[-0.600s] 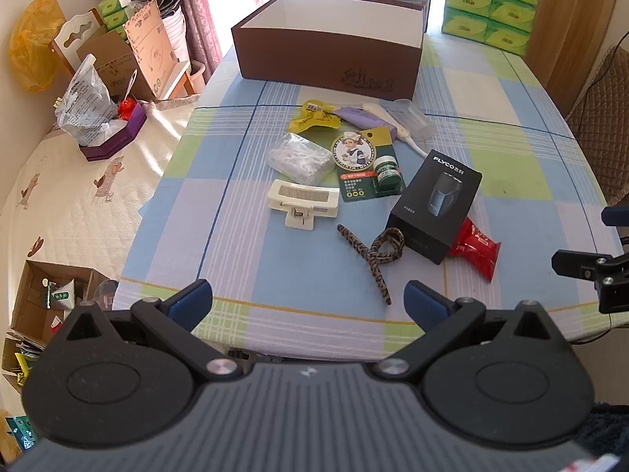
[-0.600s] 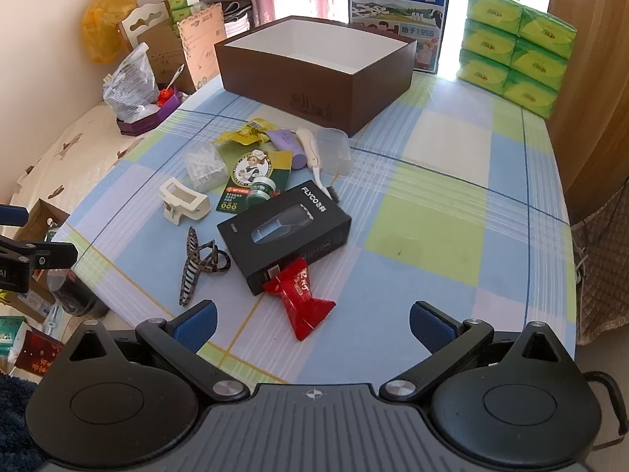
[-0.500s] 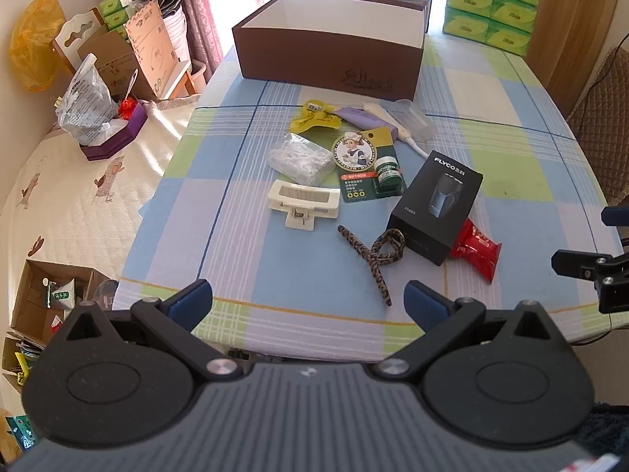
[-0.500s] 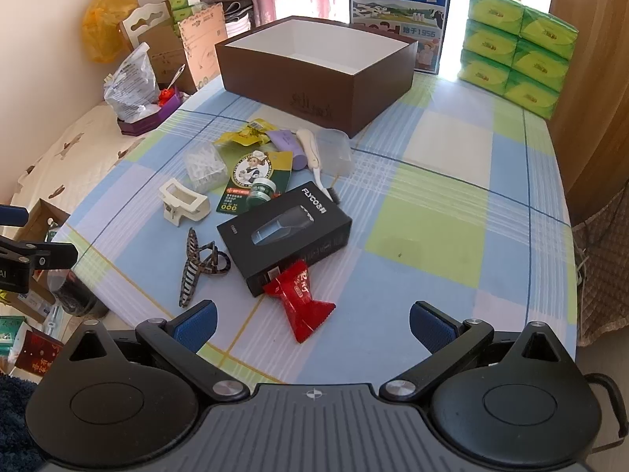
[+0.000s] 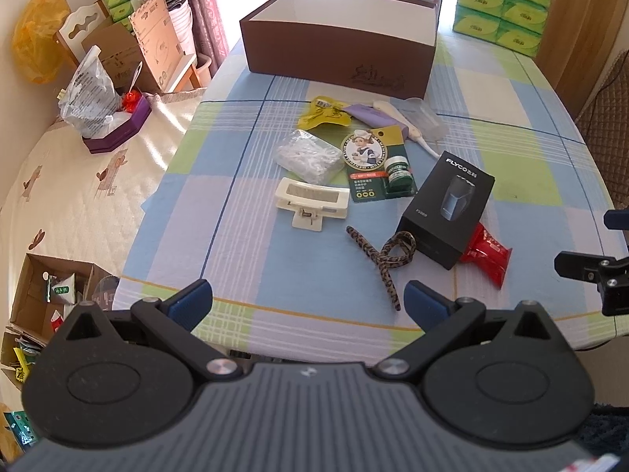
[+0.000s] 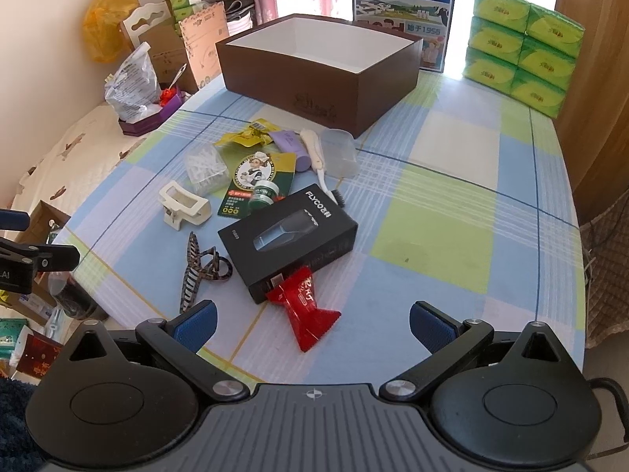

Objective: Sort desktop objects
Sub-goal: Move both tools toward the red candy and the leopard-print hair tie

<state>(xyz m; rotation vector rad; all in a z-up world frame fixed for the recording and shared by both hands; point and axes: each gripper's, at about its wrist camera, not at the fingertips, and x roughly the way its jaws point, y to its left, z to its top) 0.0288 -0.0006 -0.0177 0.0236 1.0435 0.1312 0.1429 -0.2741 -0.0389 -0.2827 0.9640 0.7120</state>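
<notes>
Loose objects lie on the checked tablecloth: a black FLYCO box [image 6: 289, 236], a red snack packet [image 6: 304, 314], a leopard hair clip [image 6: 200, 271], a cream hair claw [image 6: 181, 204], a green card with a small jar [image 6: 257, 185], a bag of white swabs [image 6: 206, 169], a yellow packet [image 6: 245, 135], a purple tube [image 6: 291, 145], a white brush [image 6: 318, 157] and a clear cup [image 6: 340, 151]. The empty brown box [image 6: 314, 82] stands behind them. My left gripper [image 5: 306, 303] and right gripper [image 6: 312, 328] are open, empty, at the near edge.
Green tissue packs [image 6: 523, 47] and a milk carton box [image 6: 405, 8] stand at the table's far end. A bed [image 5: 70, 181] with a purple box [image 5: 118, 133] lies left of the table. A chair [image 5: 605, 118] is on the right.
Both grippers have crept slightly forward; no object has moved.
</notes>
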